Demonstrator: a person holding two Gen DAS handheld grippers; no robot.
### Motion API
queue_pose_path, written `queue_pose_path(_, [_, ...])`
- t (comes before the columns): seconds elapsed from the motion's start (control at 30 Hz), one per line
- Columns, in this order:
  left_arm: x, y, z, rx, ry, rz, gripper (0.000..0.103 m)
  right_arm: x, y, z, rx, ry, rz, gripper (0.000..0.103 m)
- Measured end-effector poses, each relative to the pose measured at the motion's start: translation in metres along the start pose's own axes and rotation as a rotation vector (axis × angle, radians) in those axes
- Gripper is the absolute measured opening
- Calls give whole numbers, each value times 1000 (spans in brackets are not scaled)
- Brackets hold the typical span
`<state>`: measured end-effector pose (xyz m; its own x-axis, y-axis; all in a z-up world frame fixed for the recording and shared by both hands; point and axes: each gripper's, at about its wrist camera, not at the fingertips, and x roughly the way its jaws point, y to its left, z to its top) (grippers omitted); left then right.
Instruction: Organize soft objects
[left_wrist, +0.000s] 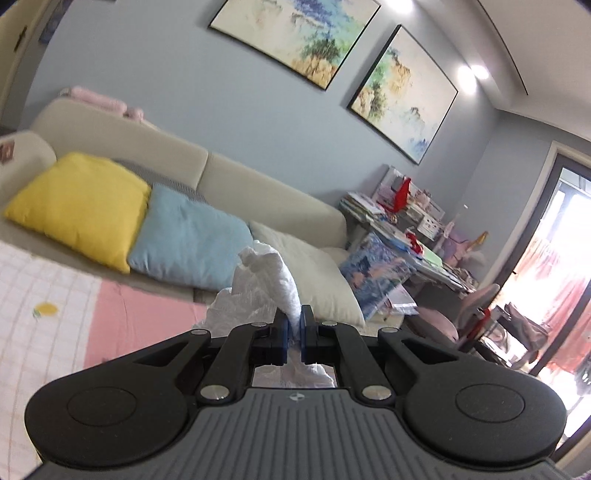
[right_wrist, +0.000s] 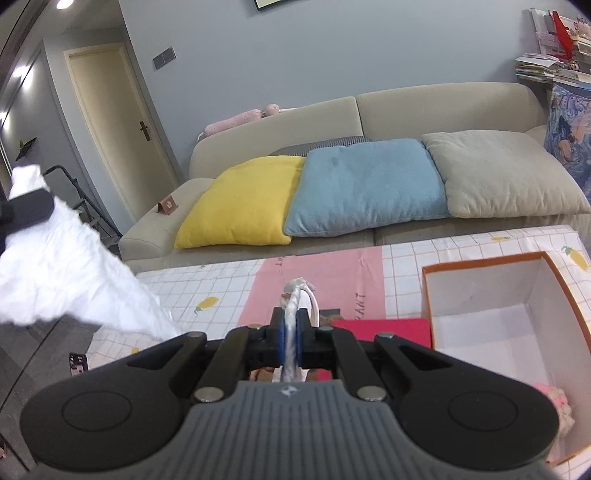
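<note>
Both pairs of fingers are clamped nearly together on white fabric. Between the blue pads of the left gripper (left_wrist: 294, 326) a fold of a fluffy white cloth (left_wrist: 271, 280) stands up in a crumpled peak, with more of it bunched below the jaws. The right gripper (right_wrist: 291, 332) pinches a thin, rolled edge of white cloth between its own blue pads, a small knotted tip poking up past them. Whether this is another corner of the same cloth cannot be told for certain, though in the right wrist view a broad white sheet hangs from the dark tip of the other gripper at the far left, held clear above the table.

Ahead of the right gripper lies a table covered with a pink and white checked tablecloth (right_wrist: 229, 288). An open orange-rimmed box (right_wrist: 532, 291) sits at the right, white inside, with something pink and fuzzy (right_wrist: 554, 402) in its near corner and a red card (right_wrist: 384, 330) just beside its left wall. Behind the table's far edge stands a beige sofa (right_wrist: 443, 103) carrying a yellow cushion (right_wrist: 243, 203), a blue cushion (right_wrist: 365, 188) and a cream cushion (right_wrist: 506, 177) side by side.

Each gripper tips slightly downward, the left aimed toward the sofa and a cluttered desk (left_wrist: 406, 236).
</note>
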<state>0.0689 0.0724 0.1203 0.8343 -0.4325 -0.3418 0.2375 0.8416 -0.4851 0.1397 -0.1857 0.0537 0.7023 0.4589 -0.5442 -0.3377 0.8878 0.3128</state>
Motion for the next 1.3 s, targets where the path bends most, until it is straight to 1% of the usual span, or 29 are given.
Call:
queue_pose_path(0.1, [5,9,-20,-27,70,23,6,-5,-5,-12,15,23,-12,4])
queue_pose_path(0.23, [26,35,-57,-112,182,70,6,-7,-8,-32,27,67,-7,4])
queue_pose_path(0.3, [40,48,-75,-142,223,83,6,-9,-7,-43,6,74,-22,3])
queue_pose_path(0.37, [55,63,-93,-175,287,98,6,-9,-9,-52,-2,88,-42,4])
queue_pose_path(0.47, [77,79,-117,-195,350,119,6,-3,-13,-60,-2,118,-25,4])
queue_pose_path(0.53, [88,87,-132,-202,370,127,6,3,-14,-66,-14,141,-11,3])
queue_pose_path(0.6, [98,96,-144,-227,385,103,6,13,-16,-70,-6,175,1,3])
queue_pose_path(0.67, [108,99,-153,-226,409,108,6,23,-19,-78,1,214,8,3])
queue_pose_path(0.73, [118,101,-161,-198,440,137,6,34,-21,-89,-10,248,-13,3])
queue_pose_path(0.8, [127,104,-169,-195,468,159,7,45,-25,-100,-20,287,-44,3])
queue_pose_path(0.9, [132,110,-178,-194,518,214,7,56,-29,-111,-67,313,-112,3])
queue_pose_path(0.93, [132,111,-181,-188,536,238,7,58,-31,-112,-71,322,-129,3])
queue_pose_path(1.0, [131,112,-185,-162,573,303,12,62,-38,-115,-58,339,-145,4])
queue_pose_path(1.03, [129,112,-186,-146,592,339,12,65,-41,-116,-51,349,-151,4])
queue_pose_path(1.07, [127,111,-188,-134,604,363,16,66,-43,-118,-46,358,-155,4])
queue_pose_path(1.1, [124,110,-189,-123,612,380,25,68,-44,-120,-43,366,-158,4])
queue_pose_path(1.13, [121,108,-189,-115,615,394,32,70,-45,-120,-39,375,-158,8])
queue_pose_path(1.17, [116,106,-189,-111,615,412,48,71,-46,-121,-33,381,-155,10])
queue_pose_path(1.2, [111,105,-189,-113,612,427,64,70,-46,-121,-28,382,-150,16])
queue_pose_path(1.23, [109,106,-189,-122,606,447,70,69,-46,-121,-25,381,-146,24])
queue_pose_path(1.27, [106,106,-190,-135,604,465,76,69,-45,-121,-26,381,-143,40])
queue_pose_path(1.3, [105,108,-191,-154,608,481,79,68,-44,-121,-30,383,-139,43])
